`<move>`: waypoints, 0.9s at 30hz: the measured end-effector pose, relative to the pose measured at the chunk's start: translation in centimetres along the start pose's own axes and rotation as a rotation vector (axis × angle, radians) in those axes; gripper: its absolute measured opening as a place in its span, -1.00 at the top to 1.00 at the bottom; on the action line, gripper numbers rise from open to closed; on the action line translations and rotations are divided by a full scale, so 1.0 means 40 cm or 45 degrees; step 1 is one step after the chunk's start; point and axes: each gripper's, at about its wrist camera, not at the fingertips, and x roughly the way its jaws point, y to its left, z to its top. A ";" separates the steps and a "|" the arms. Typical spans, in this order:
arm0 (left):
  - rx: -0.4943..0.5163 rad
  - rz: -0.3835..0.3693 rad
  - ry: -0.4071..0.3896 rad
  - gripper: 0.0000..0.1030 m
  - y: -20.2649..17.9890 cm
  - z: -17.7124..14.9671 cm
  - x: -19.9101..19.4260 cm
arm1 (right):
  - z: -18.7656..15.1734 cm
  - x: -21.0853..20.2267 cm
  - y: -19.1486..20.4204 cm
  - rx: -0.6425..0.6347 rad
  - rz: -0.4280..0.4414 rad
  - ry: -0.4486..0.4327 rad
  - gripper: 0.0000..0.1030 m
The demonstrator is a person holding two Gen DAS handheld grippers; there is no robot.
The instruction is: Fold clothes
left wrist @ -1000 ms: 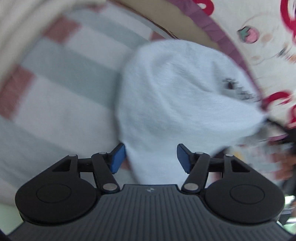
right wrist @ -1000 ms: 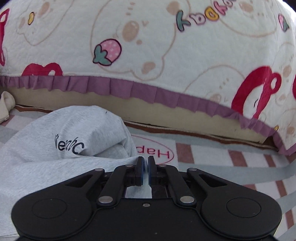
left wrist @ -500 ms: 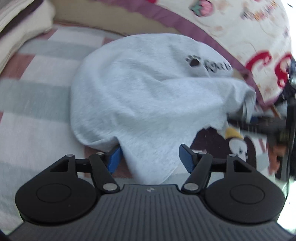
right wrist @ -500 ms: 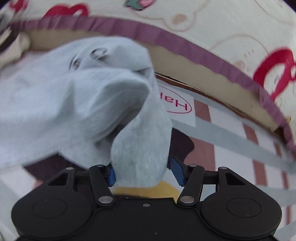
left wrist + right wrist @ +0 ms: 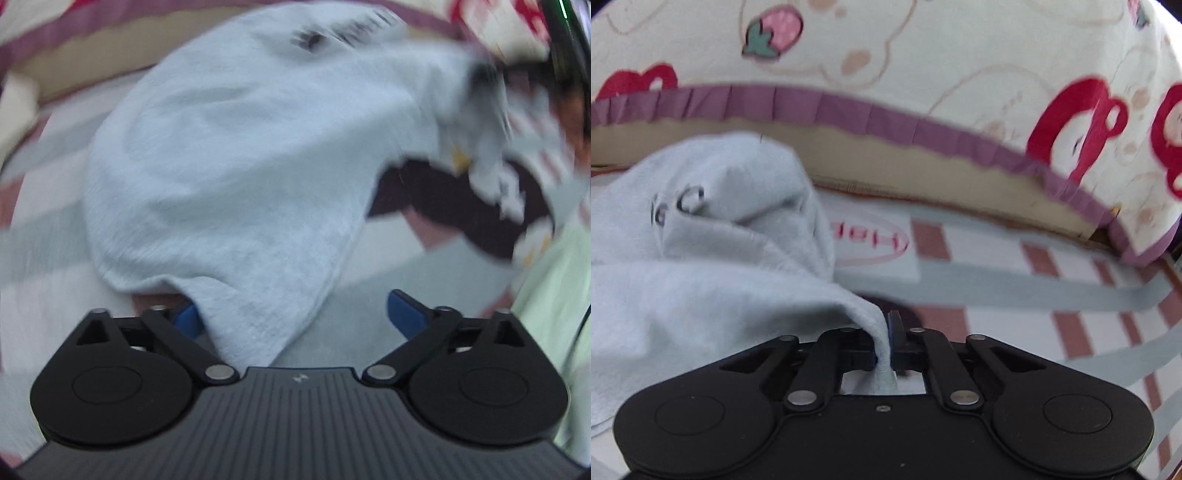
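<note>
Striped cloth in pink, grey and white [image 5: 1015,291] covers the surface where the work is done, and behind it hangs a cream quilt [image 5: 923,55] printed with strawberries and red shapes, edged by a purple frill.

On the stripes lies a pale grey garment [image 5: 229,155], a sweatshirt by the look of it, with dark lettering near its top. It sits in a loose, rumpled mound, with no flat panel or clean crease to be seen anywhere.

Right tool [image 5: 889,343]: its jaws are pressed together on a narrow edge of the garment, and the cloth runs from the pinch up and away to the left into the mound. In the left wrist view the same corner shows, blurred, drawn out toward the upper right.

Left tool [image 5: 295,314]: its jaws are opening and already stand spread wide. A flap of the garment hangs between them, close against the left pad [image 5: 186,317] (which it partly hides) and clear of the right one, so nothing is pinched on this side.

As for progress, I judge the fold barely begun. One corner is secured; the other hand has no hold yet, and the garment is neither spread nor smoothed. Laying it flat, bringing in sleeves and sides, and doubling it over all seem left to do.
</note>
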 end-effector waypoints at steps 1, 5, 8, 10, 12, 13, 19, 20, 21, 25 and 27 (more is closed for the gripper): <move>0.041 0.034 0.001 -1.00 -0.014 -0.002 0.005 | 0.011 -0.033 -0.004 0.001 0.004 -0.052 0.92; 0.037 0.120 -0.032 -1.00 -0.025 0.001 0.006 | 0.057 -0.164 -0.018 0.004 0.019 -0.258 0.93; 0.003 0.168 -0.086 -0.61 -0.007 0.003 -0.004 | 0.084 -0.258 -0.014 -0.003 0.010 -0.375 0.94; -0.042 0.179 -0.120 -0.04 0.017 0.007 -0.019 | 0.091 -0.293 -0.017 -0.018 0.010 -0.402 0.93; -0.121 0.182 -0.151 0.77 0.049 0.016 -0.040 | 0.091 -0.304 -0.014 -0.038 0.034 -0.387 0.93; -0.160 0.192 -0.177 0.82 0.065 0.019 -0.056 | 0.083 -0.299 -0.013 -0.042 0.043 -0.374 0.93; -0.208 0.309 -0.441 0.95 0.113 0.031 -0.169 | -0.001 -0.211 -0.037 0.056 0.259 -0.105 0.86; -0.192 0.324 -0.501 0.95 0.114 0.032 -0.181 | -0.020 -0.191 -0.031 0.044 0.355 -0.006 0.91; -0.178 0.350 -0.533 0.95 0.114 0.033 -0.184 | -0.052 -0.185 -0.017 0.031 0.385 0.028 0.90; -0.152 0.420 -0.569 0.95 0.099 0.045 -0.197 | -0.147 -0.205 0.010 -0.020 0.404 0.024 0.91; -0.149 0.472 -0.601 0.96 0.088 0.043 -0.224 | -0.158 -0.230 -0.013 0.009 0.434 -0.002 0.91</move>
